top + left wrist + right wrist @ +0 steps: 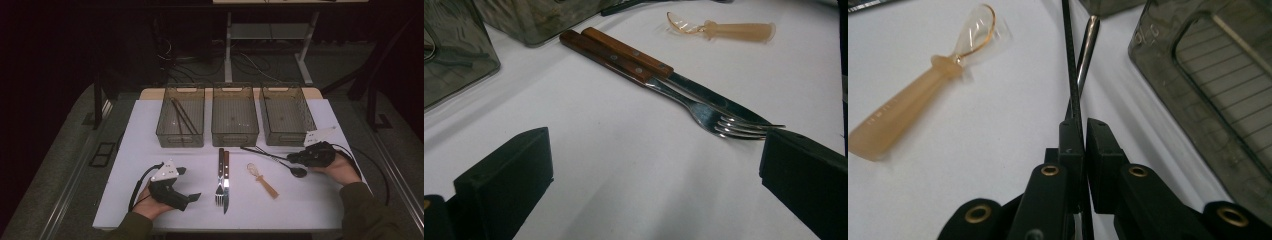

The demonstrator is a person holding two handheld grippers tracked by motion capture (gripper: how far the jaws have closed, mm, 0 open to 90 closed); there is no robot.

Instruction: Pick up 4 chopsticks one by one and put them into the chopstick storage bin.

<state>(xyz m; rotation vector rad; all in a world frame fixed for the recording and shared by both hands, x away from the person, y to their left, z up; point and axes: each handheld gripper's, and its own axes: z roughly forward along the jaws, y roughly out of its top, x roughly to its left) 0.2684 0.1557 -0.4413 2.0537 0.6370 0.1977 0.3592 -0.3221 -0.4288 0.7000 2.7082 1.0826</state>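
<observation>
Right gripper: your jaws were pressed together on the thin black spoon, pinching its handle, which ran straight ahead from the tips.
Left gripper: you kept its jaws spread wide with nothing between them, resting over bare table.
Where the spoon was: low over the white table, its handle passing between your right pads, its bowl just off the side of that gripper in the high view; whether the bowl touched the table could not be told.
Second handle: a shiny metal handle lay just beyond your right jaw tips, crossing beside the black one; it looked free of the grip.
How the spoon would handle: I judged it light, stiff and narrow, with a smooth finish that could swivel or slip in a flat pinch.
Where to hold: you had it on the handle; a grip nearer the bowl would likely swing less.
Ahead of your right jaws: a dark bin to one side, a pale plastic whisk to the other.
Ahead of your left jaws: a fork and knife with wooden handles, lying side by side and touching.
</observation>
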